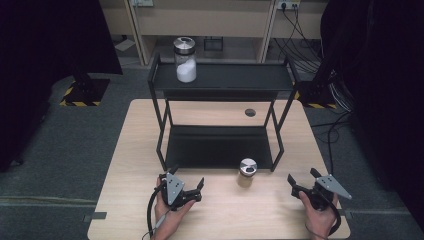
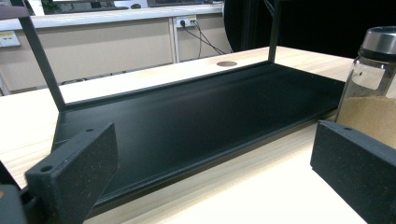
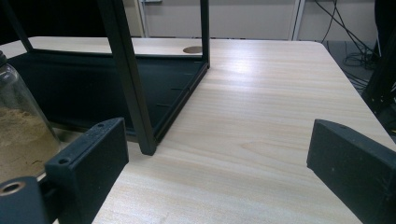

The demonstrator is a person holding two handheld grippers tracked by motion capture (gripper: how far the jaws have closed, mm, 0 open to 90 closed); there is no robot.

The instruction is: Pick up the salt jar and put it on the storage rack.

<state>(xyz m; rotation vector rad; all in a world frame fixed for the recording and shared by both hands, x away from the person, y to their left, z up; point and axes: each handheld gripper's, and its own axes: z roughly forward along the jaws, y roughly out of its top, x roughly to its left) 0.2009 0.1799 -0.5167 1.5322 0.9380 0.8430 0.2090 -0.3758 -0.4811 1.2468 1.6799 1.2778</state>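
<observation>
A black two-tier metal shelf (image 1: 220,80) stands on the wooden table (image 1: 135,150). On its top tier at the left sits a glass jar of white powder (image 1: 185,60) with a steel lid. A smaller jar of brown powder (image 1: 246,173) stands on the table just in front of the shelf's lower tier (image 2: 196,112); it appears at the right in the left gripper view (image 2: 371,88) and at the left in the right gripper view (image 3: 21,130). My left gripper (image 1: 187,177) rests open at the front left. My right gripper (image 1: 301,176) is open at the front right. Both hold nothing.
A round cable hole (image 1: 250,112) lies in the table behind the shelf. Pale cabinets (image 1: 210,20) and loose cables (image 1: 300,40) stand beyond the table. The shelf's front right leg (image 3: 128,79) stands close ahead of my right gripper.
</observation>
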